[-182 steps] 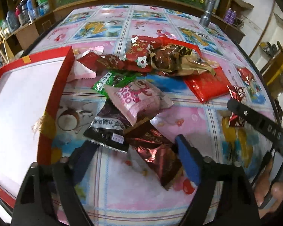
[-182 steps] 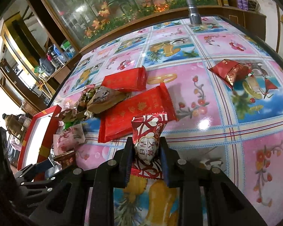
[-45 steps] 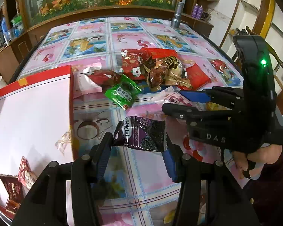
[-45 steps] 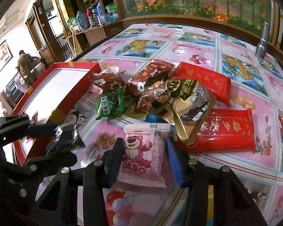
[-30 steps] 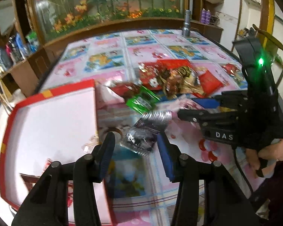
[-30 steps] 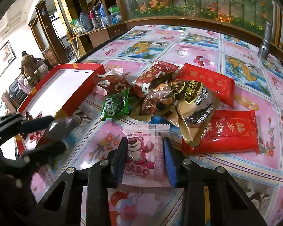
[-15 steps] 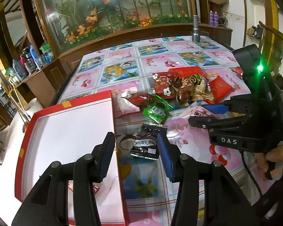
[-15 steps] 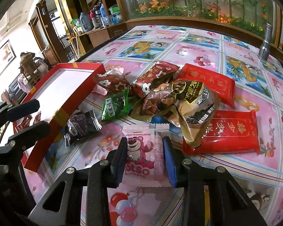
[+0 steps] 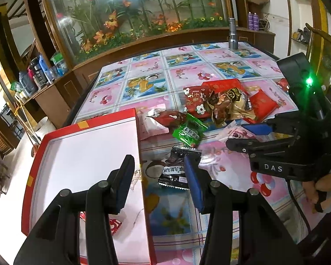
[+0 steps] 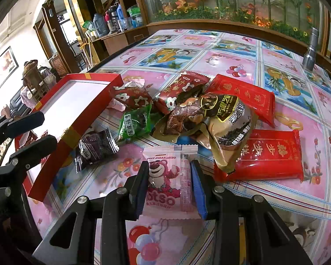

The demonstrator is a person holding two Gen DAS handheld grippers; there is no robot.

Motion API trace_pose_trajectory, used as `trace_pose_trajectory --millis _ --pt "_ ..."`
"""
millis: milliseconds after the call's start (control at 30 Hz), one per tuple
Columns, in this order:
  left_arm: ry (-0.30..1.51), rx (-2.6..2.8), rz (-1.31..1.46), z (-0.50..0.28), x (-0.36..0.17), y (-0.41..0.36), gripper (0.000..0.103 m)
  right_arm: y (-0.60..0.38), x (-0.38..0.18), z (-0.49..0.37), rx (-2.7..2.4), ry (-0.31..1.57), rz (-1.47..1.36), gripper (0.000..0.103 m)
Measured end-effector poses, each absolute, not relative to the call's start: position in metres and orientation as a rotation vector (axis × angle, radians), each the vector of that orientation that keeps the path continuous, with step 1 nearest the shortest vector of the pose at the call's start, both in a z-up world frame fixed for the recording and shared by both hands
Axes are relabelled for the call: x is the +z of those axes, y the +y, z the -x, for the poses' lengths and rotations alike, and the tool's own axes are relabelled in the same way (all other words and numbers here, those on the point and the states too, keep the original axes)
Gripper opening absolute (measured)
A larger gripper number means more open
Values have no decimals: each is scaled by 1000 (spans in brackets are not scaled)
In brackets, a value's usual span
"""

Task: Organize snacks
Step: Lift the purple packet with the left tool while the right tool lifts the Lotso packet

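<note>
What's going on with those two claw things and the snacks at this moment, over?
Left tool open, empty. Right tool shut on pink bear packet. Dark packet on table beside red box, not inside.

I count ahead of right claw (image 10: 168, 184): two flat red packets (image 10: 242, 95), two flower-print red packets (image 10: 132, 98), one green packet (image 10: 135, 123), one dark packet (image 10: 94, 149), one pink packet (image 10: 170, 176). One red box (image 10: 75, 119) left.

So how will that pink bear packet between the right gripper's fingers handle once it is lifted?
The pink bear packet looks small and puffy, so probably light. Its thin crimped ends would likely flop. The glossy film may slip between the pads.
</note>
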State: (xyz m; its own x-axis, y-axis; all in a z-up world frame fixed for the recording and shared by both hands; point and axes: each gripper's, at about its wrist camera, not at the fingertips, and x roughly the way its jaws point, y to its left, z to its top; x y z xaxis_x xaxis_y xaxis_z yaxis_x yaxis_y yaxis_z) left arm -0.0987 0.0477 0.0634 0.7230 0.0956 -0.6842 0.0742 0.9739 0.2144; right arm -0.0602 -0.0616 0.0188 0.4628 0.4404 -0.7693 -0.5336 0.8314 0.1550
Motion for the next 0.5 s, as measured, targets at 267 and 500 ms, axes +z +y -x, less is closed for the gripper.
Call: trace_pose_trajectory --millis 267,500 --pt "760 21 -222 99 63 53 45 -62 19 60 601 911 111 39" --pt "751 34 -191 100 67 63 45 -62 19 60 600 912 112 39"
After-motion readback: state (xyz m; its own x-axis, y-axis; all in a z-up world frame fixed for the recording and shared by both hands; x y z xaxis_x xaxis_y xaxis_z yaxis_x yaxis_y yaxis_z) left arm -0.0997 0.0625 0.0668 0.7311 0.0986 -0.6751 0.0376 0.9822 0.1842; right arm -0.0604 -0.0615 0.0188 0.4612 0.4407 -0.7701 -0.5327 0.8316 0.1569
